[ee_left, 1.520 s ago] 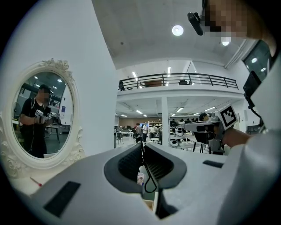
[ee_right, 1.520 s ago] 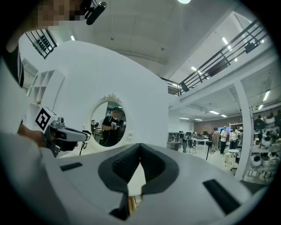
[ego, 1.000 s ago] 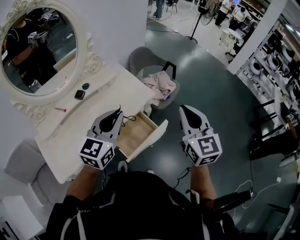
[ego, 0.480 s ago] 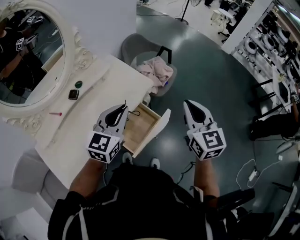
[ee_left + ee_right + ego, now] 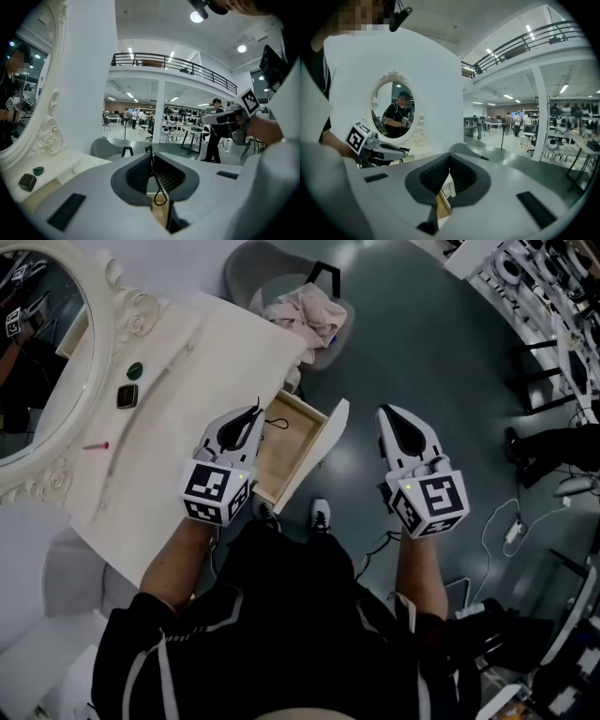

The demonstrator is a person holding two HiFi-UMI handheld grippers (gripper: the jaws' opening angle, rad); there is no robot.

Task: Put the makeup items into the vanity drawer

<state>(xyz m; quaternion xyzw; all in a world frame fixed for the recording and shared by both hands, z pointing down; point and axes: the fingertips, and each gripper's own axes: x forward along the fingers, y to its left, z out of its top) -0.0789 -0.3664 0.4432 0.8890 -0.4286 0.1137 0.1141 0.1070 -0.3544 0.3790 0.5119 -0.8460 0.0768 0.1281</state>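
Note:
The white vanity (image 5: 216,352) has its wooden drawer (image 5: 323,451) pulled out. On the vanity top by the mirror (image 5: 37,362) lie a green round item (image 5: 135,370), a dark square compact (image 5: 127,396) and a thin pink stick (image 5: 96,445). My left gripper (image 5: 255,412) hangs over the drawer's near-left corner, shut on a thin black loop (image 5: 158,190) that dangles from its tips. The green item (image 5: 38,170) and compact (image 5: 27,182) show at the left gripper view's lower left. My right gripper (image 5: 386,413) is shut and empty, over the floor right of the drawer.
A grey chair with a pink cloth (image 5: 305,310) stands beyond the drawer. A white stool (image 5: 56,577) sits left of me. My shoes (image 5: 319,514) are under the drawer front. Cables (image 5: 511,531) run across the floor at right.
Both grippers have sunk. The left one, still shut on the black loop, has moved from beside the drawer to over its corner. The head view has tipped further down.

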